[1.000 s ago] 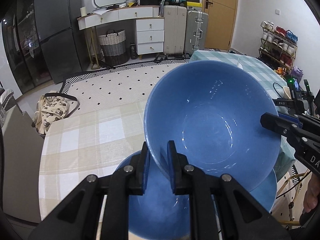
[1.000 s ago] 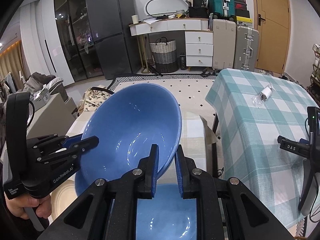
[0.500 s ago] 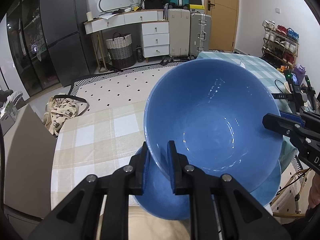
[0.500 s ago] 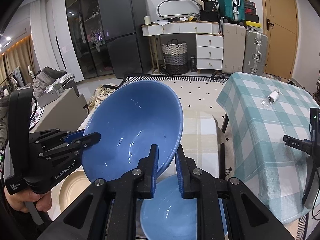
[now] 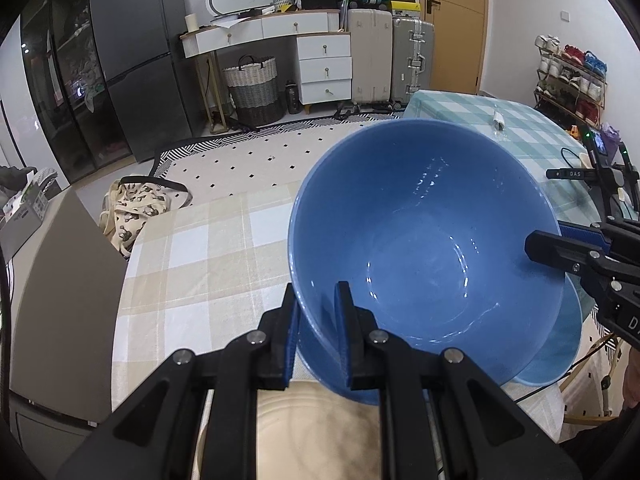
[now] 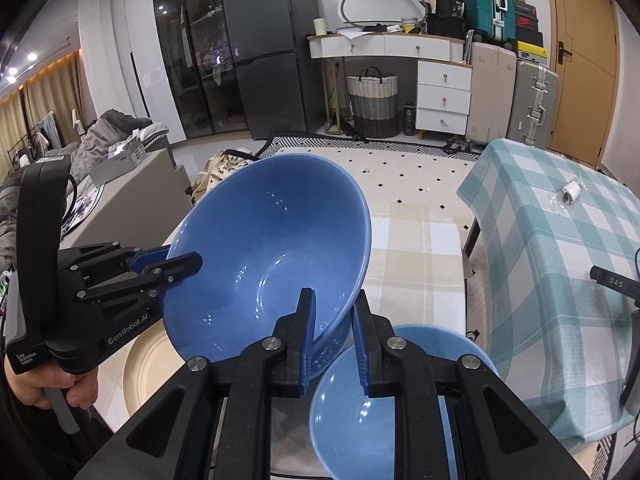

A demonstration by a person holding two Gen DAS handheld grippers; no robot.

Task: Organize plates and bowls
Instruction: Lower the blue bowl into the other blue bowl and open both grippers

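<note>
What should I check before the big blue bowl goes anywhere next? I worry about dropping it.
1. Left tool clamps the rim of the large blue ceramic bowl: ok.
2. Right tool clamps the opposite rim: ok.
3. Bowl off the table and level: lifted, but tilted; not ok for setting down flat.
4. Smaller light blue bowl below, upright and open for nesting: ok.
5. Cream round plate lies beside the smaller bowl, apart from it: ok.
6. Underside of the large bowl free of the things below: cannot tell, hidden.
</note>
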